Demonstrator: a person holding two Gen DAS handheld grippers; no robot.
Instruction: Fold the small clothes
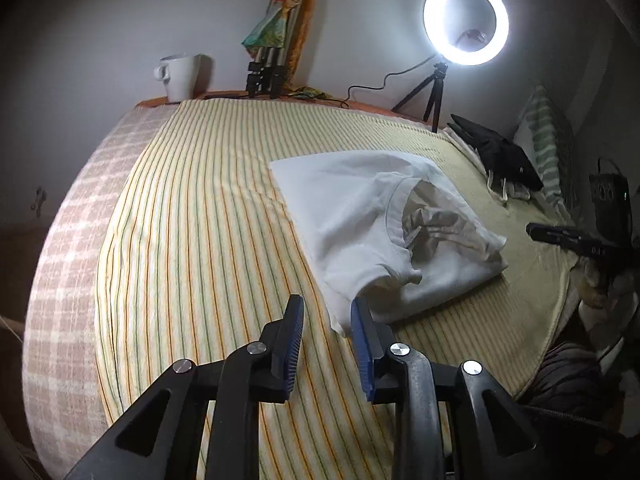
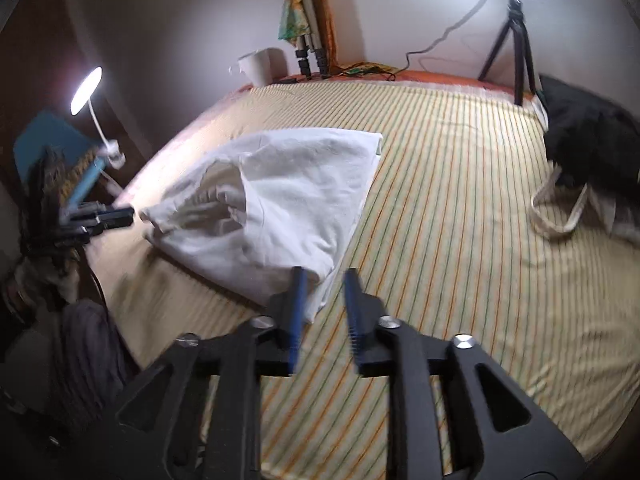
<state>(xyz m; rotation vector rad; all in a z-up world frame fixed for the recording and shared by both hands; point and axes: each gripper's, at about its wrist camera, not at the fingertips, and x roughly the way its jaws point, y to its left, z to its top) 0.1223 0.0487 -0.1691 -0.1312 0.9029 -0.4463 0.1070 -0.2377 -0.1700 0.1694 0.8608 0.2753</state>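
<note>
A small white T-shirt (image 1: 368, 216) lies partly folded on the striped bedsheet (image 1: 208, 240), neck opening up and one sleeve bunched. My left gripper (image 1: 326, 312) is open and empty, just at the shirt's near corner, its right finger against the cloth edge. In the right wrist view the same shirt (image 2: 288, 196) lies to the left. My right gripper (image 2: 324, 280) is open and empty at the shirt's near corner. Each gripper shows in the other view: the right one (image 1: 560, 236), the left one (image 2: 104, 216).
A white mug (image 1: 180, 76), tripod legs (image 1: 264, 76) and a lit ring light (image 1: 466, 20) stand at the bed's far edge. A black garment (image 1: 500, 152) and a striped pillow (image 1: 544, 144) lie at the right. A desk lamp (image 2: 86, 92) glows left of the bed.
</note>
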